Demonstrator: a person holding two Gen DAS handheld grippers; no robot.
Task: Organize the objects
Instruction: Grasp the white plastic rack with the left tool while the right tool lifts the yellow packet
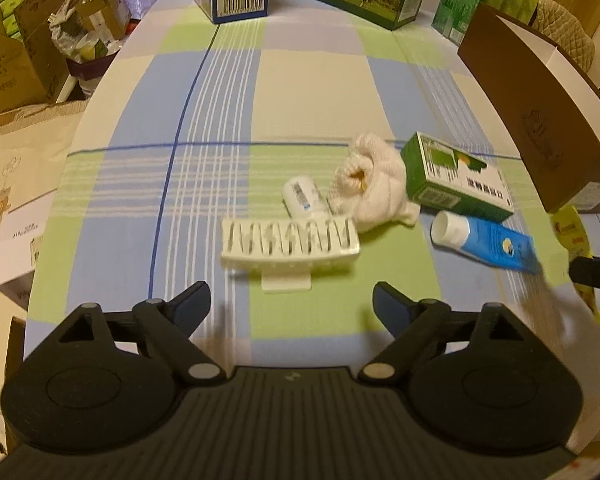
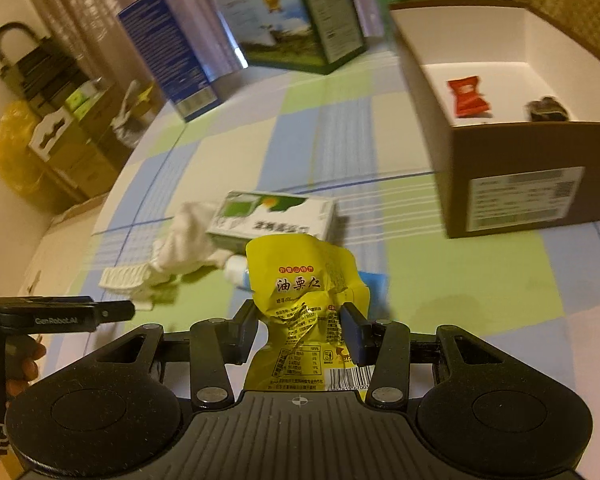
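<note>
At the bottom centre of the right wrist view, the right tool [image 2: 302,330] is clenched on a crumpled yellow snack packet [image 2: 304,280], held up off the checked worktop [image 2: 440,276]. In the left wrist view the left tool [image 1: 292,304] is released, its fingers spread wide above the cloth. Just beyond it lies a white clip [image 1: 290,242], then a small white bottle [image 1: 302,196] touching a cream sock [image 1: 370,182]. To their right sit a blue tube [image 1: 486,242] and a green carton [image 1: 456,178]. At upper right of the right wrist view stands the brown box [image 2: 516,184], holding a red sachet [image 2: 468,96] and a dark item, too blurred to tell.
</note>
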